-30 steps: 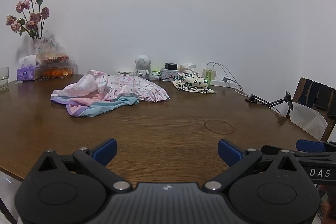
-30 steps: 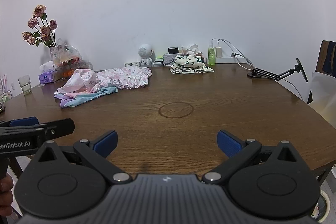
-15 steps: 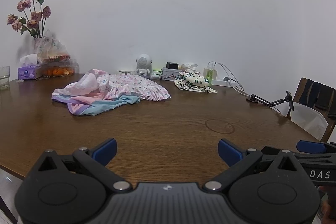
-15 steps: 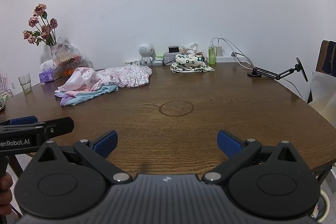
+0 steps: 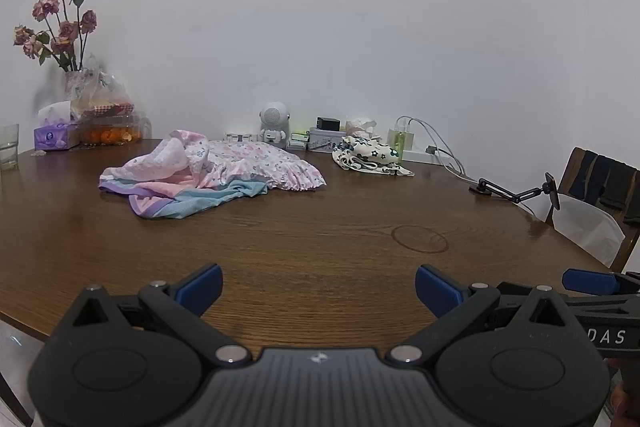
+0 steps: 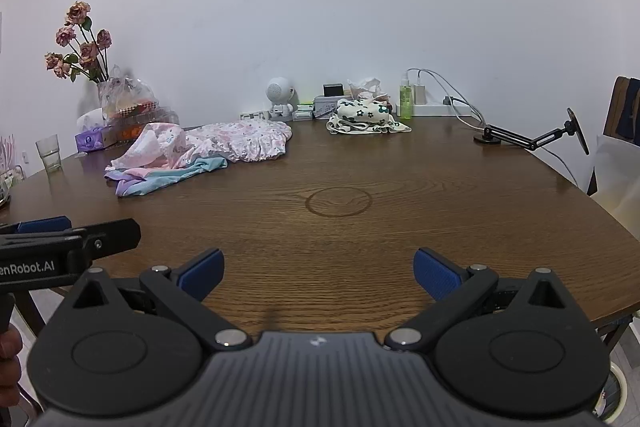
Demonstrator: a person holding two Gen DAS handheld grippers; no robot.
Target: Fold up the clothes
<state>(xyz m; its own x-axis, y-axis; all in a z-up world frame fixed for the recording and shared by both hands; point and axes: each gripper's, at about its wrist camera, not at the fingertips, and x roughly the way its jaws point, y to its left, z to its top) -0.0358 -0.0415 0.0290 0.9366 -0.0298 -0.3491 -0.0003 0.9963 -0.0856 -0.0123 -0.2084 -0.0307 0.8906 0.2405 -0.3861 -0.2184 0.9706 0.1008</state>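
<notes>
Both tongs, left [image 5: 318,287] and right [image 6: 317,273], hung spread and empty over the worktop [image 6: 400,227]; the crumpled pink garment [image 5: 208,171] looked light and limp, best pinched at a hem corner.

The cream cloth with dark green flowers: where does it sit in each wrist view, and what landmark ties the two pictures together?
Left wrist view: cream cloth with dark green flowers lies right of centre, at the table's far edge by the wall.
Right wrist view: the same cloth sits just right of centre, higher up.
Shared landmark: the green translucent bottle stands just right of it in both.
</notes>
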